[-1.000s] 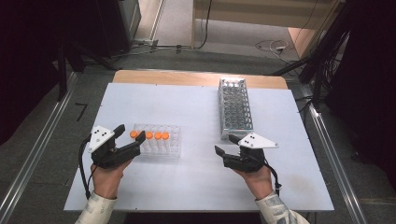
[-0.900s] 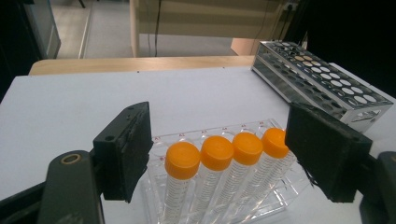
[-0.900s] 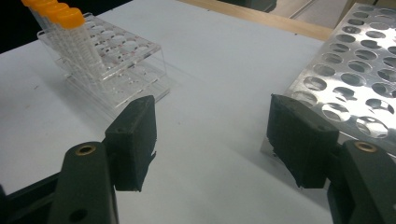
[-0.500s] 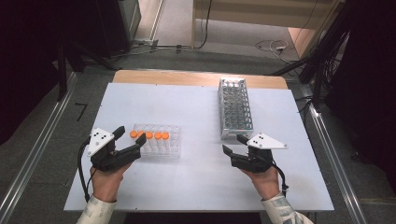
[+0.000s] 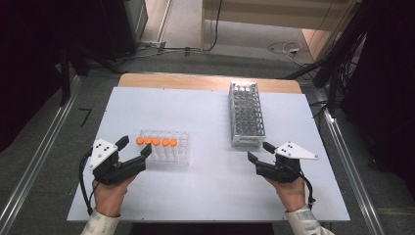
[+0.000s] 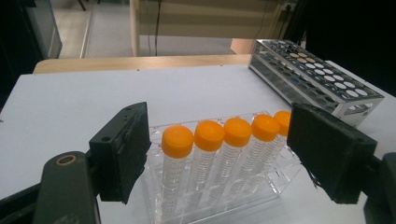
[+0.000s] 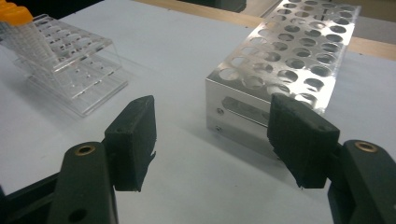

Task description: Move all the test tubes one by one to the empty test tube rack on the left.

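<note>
5 orange-capped tubes (image 6: 223, 154) stand in one row along the near side of the clear plastic rack (image 5: 165, 147), which sits on the white table (image 5: 195, 117) left of centre. We hold the left gripper (image 5: 135, 148) just beside that rack's left end, its jaws spread wide and holding nothing; in the left gripper view the row of caps lies between the 2 black jaws without touching them. We hold the right gripper (image 5: 259, 151) near the front end of the metal tube rack (image 5: 246, 113), its jaws also spread and holding nothing. The metal rack lies lengthwise right of centre, well apart from the clear one. Whether its holes hold anything we cannot tell.
</note>
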A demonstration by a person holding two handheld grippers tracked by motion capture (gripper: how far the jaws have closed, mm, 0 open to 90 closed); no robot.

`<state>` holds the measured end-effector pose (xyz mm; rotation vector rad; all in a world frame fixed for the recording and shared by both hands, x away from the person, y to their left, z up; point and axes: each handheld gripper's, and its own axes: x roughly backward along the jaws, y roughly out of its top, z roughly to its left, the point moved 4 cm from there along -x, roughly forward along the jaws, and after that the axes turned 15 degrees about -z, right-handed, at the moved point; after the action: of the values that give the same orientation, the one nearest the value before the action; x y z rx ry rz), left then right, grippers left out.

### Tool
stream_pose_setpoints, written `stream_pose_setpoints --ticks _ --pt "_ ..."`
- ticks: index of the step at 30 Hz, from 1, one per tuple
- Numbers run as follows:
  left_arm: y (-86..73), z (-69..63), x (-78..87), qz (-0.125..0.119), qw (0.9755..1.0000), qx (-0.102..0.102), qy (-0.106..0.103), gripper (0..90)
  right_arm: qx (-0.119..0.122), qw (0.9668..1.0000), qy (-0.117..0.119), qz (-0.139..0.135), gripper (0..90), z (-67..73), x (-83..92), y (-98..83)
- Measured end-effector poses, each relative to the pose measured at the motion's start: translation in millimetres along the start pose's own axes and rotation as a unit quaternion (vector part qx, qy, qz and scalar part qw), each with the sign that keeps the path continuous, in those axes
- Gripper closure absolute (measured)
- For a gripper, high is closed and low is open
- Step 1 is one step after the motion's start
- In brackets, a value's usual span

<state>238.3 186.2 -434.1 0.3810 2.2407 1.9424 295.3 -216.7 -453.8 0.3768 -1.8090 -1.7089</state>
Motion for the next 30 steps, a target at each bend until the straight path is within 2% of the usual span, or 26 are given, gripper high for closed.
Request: stream_pose_setpoints --ticks 17,22,30 --pt "-9.1 12.4 19.5 0.006 0.9999 0.000 0.015 20.8 -0.013 0.9988 -0.047 -0.002 31.2 -32.5 23.7 -7.5" --pt "-12.1 15.1 22.8 0.008 0.9998 -0.004 0.020 20.8 -0.010 0.9978 -0.066 0.001 30.8 -41.9 30.9 -11.2" --pt "-18.5 24.6 28.0 0.013 0.9993 -0.004 0.036 20.3 -0.025 0.9957 -0.089 -0.002 30.5 -58.1 45.0 -17.9"
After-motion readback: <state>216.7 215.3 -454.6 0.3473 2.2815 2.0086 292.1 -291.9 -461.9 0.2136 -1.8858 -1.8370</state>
